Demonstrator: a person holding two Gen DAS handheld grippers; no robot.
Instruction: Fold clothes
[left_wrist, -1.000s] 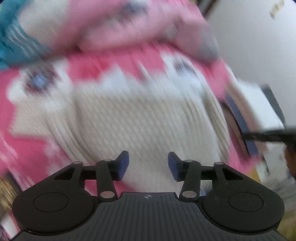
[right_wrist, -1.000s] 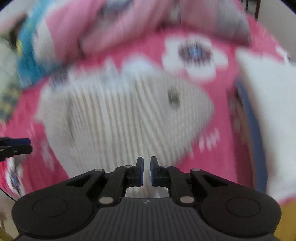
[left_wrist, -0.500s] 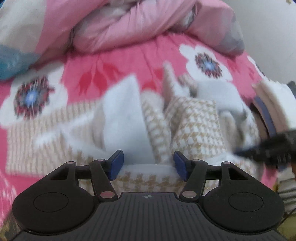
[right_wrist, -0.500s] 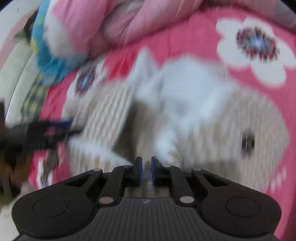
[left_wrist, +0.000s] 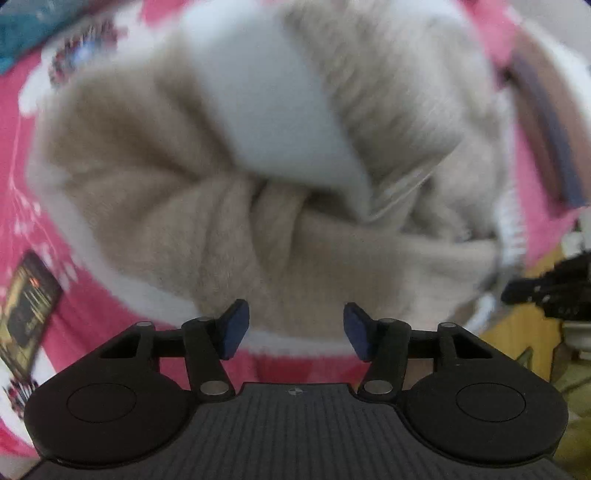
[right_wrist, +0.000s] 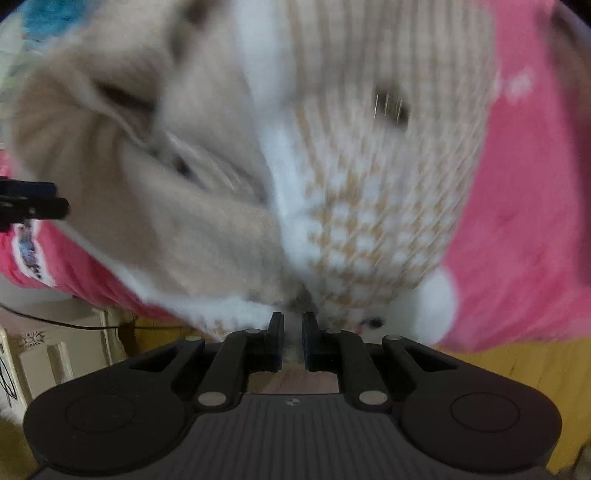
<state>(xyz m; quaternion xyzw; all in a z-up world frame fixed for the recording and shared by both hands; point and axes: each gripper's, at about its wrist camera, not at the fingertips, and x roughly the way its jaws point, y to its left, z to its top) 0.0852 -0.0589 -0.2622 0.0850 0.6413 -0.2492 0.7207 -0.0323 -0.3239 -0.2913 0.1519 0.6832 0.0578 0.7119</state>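
A beige-and-white houndstooth knit garment (left_wrist: 177, 192) lies bunched on the pink floral bedsheet (left_wrist: 33, 206), its fleecy beige inside and a white band turned up. My left gripper (left_wrist: 295, 332) hovers just above the garment's white near hem, pads apart and nothing pinched. In the right wrist view the garment (right_wrist: 376, 192) hangs over the bed's near edge. My right gripper (right_wrist: 293, 339) is shut on a tuft of its white hem. The left gripper's black fingers (right_wrist: 44, 206) show at the left edge. Both views are blurred.
A stack of folded clothes (left_wrist: 546, 122) sits at the right of the bed. Teal cloth (left_wrist: 22, 40) lies far left and a dark flat box (left_wrist: 26, 314) near left. Beyond the bed edge are a yellow bed side (right_wrist: 517, 373) and cream furniture (right_wrist: 51, 350).
The garment went from spread flat to bunched with its inside showing. Both grippers tipped down and came closer to it. The left pads stand slightly wider; the right stays shut.
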